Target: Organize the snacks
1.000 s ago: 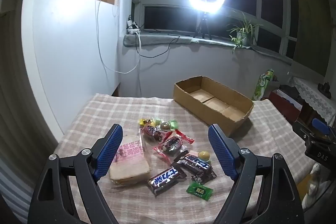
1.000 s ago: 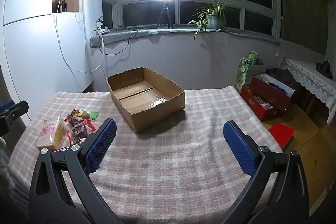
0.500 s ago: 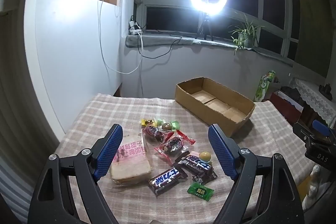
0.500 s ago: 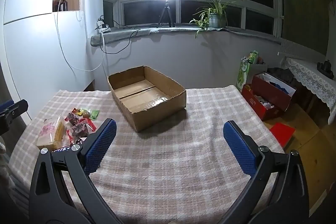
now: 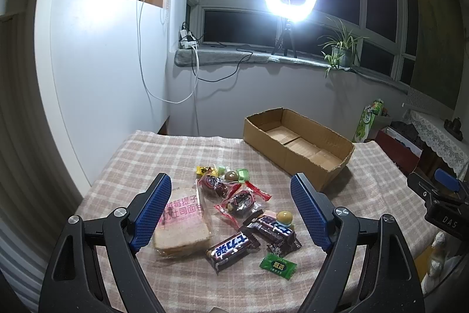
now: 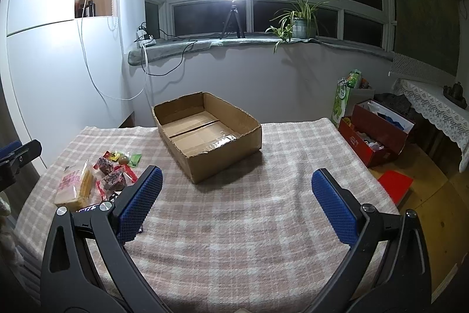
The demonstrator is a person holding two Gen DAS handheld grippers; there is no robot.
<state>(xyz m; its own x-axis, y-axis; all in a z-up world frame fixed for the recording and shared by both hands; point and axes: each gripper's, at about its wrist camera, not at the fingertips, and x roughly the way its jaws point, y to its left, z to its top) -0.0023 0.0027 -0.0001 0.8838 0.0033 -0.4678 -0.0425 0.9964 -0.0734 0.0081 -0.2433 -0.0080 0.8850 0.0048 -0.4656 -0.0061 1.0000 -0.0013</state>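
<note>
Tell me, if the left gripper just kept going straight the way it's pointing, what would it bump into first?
Most likely the snack pile: the left gripper, open, points at the red-wrapped snack between its fingers. Depth is unclear, so the neighbouring chocolate bars might come first.

On the table (image 5: 164,154) before me, the snacks (image 5: 234,213) lie left of the cardboard box (image 6: 205,137) (which sits farther back), my left tongs (image 5: 231,210) above them.

The left gripper (image 5: 231,207) is held level with its jaws spread wide, nothing gripped between the blue pads (image 5: 152,213). The right gripper (image 6: 236,204) is likewise held wide apart, blue pads (image 6: 334,204) bare, pointed forward and slightly downward.
</note>
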